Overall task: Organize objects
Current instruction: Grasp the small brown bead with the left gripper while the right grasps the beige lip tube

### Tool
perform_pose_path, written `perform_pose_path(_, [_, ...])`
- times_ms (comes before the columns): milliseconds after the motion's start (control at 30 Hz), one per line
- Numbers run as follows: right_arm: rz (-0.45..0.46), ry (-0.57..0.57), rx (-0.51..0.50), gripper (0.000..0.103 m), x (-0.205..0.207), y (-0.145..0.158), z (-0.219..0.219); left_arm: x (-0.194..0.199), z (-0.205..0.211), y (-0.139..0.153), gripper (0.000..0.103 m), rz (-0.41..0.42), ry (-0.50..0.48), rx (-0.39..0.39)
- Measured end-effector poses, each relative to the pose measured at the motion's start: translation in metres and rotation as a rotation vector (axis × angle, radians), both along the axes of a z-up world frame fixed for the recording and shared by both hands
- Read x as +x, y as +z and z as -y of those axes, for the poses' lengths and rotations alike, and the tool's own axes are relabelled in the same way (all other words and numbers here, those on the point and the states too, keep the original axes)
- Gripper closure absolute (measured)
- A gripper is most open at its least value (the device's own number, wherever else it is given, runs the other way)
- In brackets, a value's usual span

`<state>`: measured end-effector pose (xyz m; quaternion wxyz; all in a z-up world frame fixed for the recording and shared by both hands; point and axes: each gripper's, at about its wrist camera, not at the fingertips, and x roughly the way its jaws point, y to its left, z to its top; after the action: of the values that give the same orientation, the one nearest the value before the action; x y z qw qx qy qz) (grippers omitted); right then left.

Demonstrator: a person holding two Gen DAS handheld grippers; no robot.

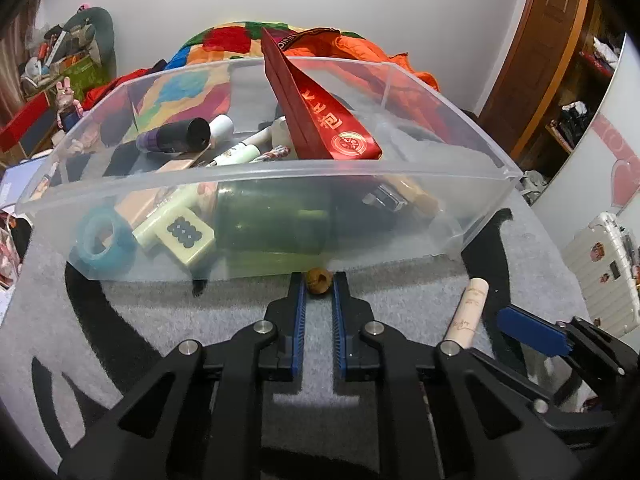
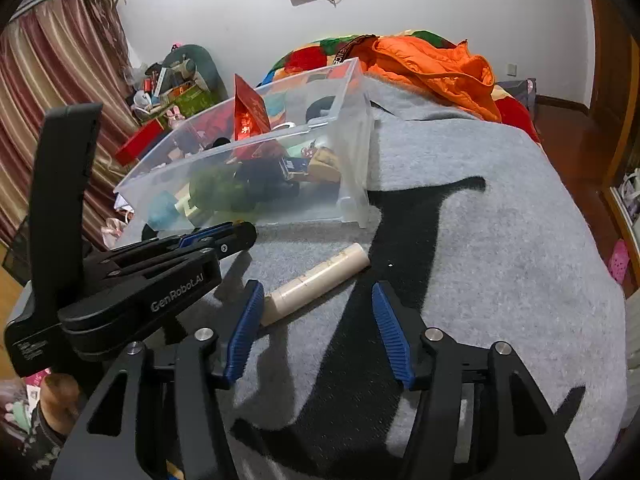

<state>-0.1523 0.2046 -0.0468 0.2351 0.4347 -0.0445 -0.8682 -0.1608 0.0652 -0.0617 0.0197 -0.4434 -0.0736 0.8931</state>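
Left gripper (image 1: 319,280) pinching nut (image 1: 319,279) beside bin (image 1: 280,168), right gripper (image 2: 316,304) spread near tube (image 2: 316,284) on blanket (image 2: 500,240)

Left gripper (image 1: 320,280) was angled down with jaws pinched nearly closed, right gripper (image 2: 316,292) angled down beside it, jaws spread apart.

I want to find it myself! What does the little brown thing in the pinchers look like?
Find the big clear plastic bin on the grey blanket. Just in front of its near wall, the left gripper pinches a small round brown nut, far smaller than the cream tube lying nearby.
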Motion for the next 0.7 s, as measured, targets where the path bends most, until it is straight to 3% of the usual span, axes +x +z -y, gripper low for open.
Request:
perform_pose_path(200, [-0.016, 0.03, 0.045, 0.056, -0.002, 0.002, 0.014, 0.021, 0.012, 0.001, 0.091, -0.018, -0.037, 0.01])
perform_pose_path(300, [-0.019, 0.09, 0.072, 0.067, -0.001, 0.002, 0.031, 0.036, 0.024, 0.003, 0.091, -0.022, -0.051, 0.015])
perform_pose_path(500, [-0.054, 0.198, 0.115, 0.072, 0.01, -0.003, 0.06, 0.071, 0.052, 0.005, 0.091, -0.025, -0.069, 0.023])
perform_pose_path(700, [-0.038, 0.179, 0.111, 0.08, 0.014, -0.002, 0.047, 0.08, 0.052, 0.004, 0.091, -0.044, -0.101, -0.004])
